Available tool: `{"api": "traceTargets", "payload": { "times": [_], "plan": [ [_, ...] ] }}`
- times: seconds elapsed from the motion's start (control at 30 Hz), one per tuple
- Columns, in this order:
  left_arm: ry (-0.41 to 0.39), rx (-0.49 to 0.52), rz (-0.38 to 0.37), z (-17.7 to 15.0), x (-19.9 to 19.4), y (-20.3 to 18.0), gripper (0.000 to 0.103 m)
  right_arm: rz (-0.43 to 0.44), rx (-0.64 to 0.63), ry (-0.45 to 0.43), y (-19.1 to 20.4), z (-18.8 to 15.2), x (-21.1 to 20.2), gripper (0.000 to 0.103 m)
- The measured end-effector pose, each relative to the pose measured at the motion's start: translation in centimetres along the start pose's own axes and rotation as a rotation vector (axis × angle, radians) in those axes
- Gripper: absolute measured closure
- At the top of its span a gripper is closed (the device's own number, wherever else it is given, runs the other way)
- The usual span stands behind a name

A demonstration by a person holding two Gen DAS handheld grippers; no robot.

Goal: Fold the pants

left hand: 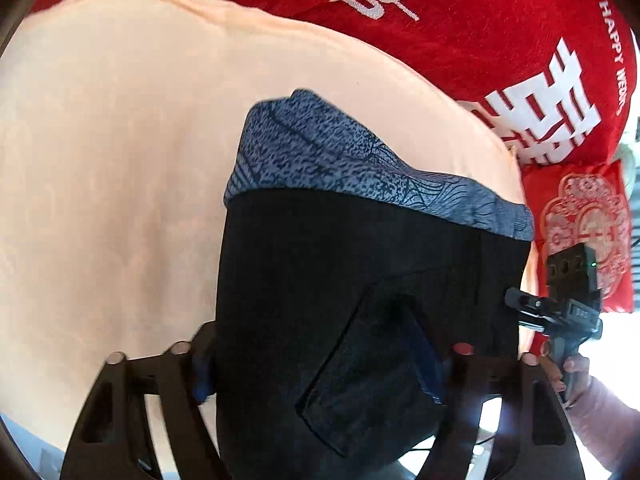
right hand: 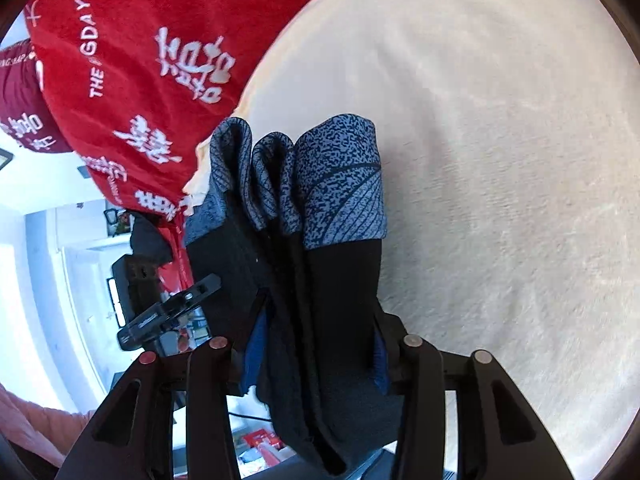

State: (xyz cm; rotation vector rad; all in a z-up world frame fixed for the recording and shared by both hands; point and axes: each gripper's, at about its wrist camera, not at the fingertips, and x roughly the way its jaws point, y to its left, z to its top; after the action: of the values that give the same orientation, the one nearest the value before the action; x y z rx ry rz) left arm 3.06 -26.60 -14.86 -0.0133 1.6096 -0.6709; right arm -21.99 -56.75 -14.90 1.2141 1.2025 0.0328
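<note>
The pants (left hand: 348, 280) are black with a blue-grey speckled band (left hand: 360, 160) along the far edge. They hang lifted above the peach sheet (left hand: 120, 160). My left gripper (left hand: 324, 376) is shut on the pants, with a pocket flap between its fingers. In the right wrist view my right gripper (right hand: 316, 364) is shut on the bunched, folded pants (right hand: 320, 280), whose speckled band (right hand: 340, 184) points away. The right gripper also shows at the right edge of the left wrist view (left hand: 560, 308), and the left gripper at the left of the right wrist view (right hand: 168, 308).
A red blanket with white characters (left hand: 480, 40) lies at the far side of the bed and also shows in the right wrist view (right hand: 140, 80). A red patterned cushion (left hand: 584, 232) sits at the right. Room furniture (right hand: 80, 280) lies beyond the bed edge.
</note>
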Motion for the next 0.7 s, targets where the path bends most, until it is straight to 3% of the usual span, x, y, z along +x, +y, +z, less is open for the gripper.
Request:
{"api": "traceTargets", "payload": {
  "times": [0.13,0.23,0.33,0.5,0.7],
  "plan": [
    [-0.004,0.012,0.037,0.1,0.2,-0.1,0.012,-0.034,-0.022,-0.009,-0.2,0.2,0.4,0.046],
    [-0.006,0.015,0.053,0.1,0.1,0.1,0.012,-0.070,-0.023,-0.025,0.3,0.0,0.2,0.043],
    [-0.019,0.061,0.144,-0.2,-0.5,-0.6,0.001,-0.127,-0.011,-0.051,1.1,-0.6,-0.3,0.040],
    [-0.018,0.100,0.223,-1.2,-1.8,-0.8,0.001,-0.303,0.014,-0.120,2.5,-2.2,-2.4,0.023],
    [-0.022,0.124,0.333,-2.9,-2.9,-1.0,0.001,-0.490,0.039,-0.176,3.1,-4.5,-4.4,0.018]
  ]
}}
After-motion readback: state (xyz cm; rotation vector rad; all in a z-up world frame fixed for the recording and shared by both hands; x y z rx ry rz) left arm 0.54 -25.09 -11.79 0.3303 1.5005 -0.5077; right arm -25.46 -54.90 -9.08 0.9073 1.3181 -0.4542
